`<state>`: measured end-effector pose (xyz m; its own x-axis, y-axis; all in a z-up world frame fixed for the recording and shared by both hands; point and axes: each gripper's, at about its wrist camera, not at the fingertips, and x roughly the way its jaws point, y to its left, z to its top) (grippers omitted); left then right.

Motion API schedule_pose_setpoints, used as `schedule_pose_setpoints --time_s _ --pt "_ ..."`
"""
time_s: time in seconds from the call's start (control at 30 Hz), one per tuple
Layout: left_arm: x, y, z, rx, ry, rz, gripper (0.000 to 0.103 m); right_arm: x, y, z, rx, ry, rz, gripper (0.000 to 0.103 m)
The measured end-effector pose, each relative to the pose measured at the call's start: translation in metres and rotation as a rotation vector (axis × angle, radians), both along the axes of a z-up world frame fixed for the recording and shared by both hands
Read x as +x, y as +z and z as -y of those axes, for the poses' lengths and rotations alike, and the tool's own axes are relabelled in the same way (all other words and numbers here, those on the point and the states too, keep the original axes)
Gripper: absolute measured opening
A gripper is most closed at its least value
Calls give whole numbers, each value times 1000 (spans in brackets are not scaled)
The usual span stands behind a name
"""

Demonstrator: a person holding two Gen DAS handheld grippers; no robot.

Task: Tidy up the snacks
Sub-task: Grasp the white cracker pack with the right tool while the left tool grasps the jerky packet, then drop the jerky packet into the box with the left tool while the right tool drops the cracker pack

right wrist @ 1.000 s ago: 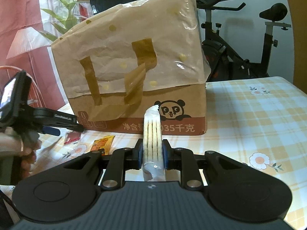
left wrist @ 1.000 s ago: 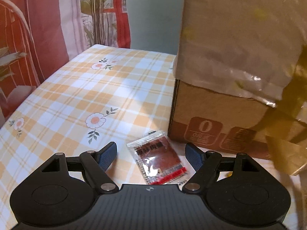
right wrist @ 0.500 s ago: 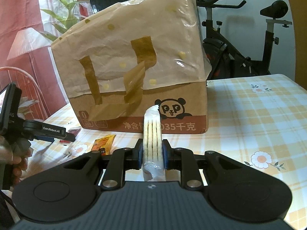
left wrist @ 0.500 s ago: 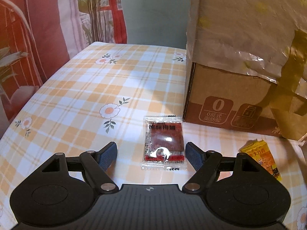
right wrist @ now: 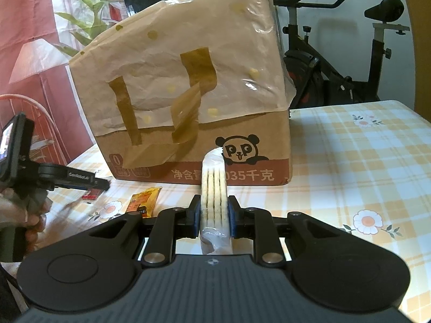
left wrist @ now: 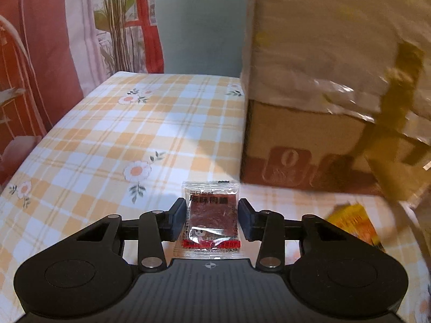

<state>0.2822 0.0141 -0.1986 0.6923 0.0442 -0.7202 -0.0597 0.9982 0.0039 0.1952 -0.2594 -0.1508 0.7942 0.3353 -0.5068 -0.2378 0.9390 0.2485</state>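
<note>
The left tongs [left wrist: 212,219] are being brought down around a flat red jerky sachet [left wrist: 211,222] lying on the checked desk [left wrist: 107,145]; the jaws have just been closing, and the sachet is lying between them with a thin gap being left at each side, so nothing is being gripped yet. A thin flat packet is being approached edge-on against the cloth, so it is being risked that the pads slide over its sealed rim, or that it is being buckled or pushed along the slick cloth instead of lifted. The right tongs [right wrist: 214,215] are being held closed on a clear sleeve of crackers [right wrist: 214,185], which is being held upright above the desk; the biscuits are being exposed to cracking if more pressure is being applied.

Further off, a yellow sachet [right wrist: 144,200] is lying on the cloth near the cardboard box [right wrist: 242,148]; in the left view it is being smeared by blur. The box's opening is being hidden by its paper covering, so where the snacks are being gathered cannot be told. The person's hand [right wrist: 24,212] is being cut off at the frame edge and is possibly gloved.
</note>
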Motion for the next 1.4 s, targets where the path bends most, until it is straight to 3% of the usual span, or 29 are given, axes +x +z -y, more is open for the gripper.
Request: schedule_pose_setpoints --time_s 0.27,0.53,1.1,1.4 --pt "-40 2 6 -69 -73 10 41 0 -1 1 1 3 -4 21" --pt "-77 15 20 -85 -98 118 41 1 -1 2 6 -4 -10 21" --pt "-98 19 28 -87 -112 148 41 2 -1 3 8 -4 -21 21" --pt "-97 59 24 -127 -123 235 41 -17 22 19 114 -60 -3 21"
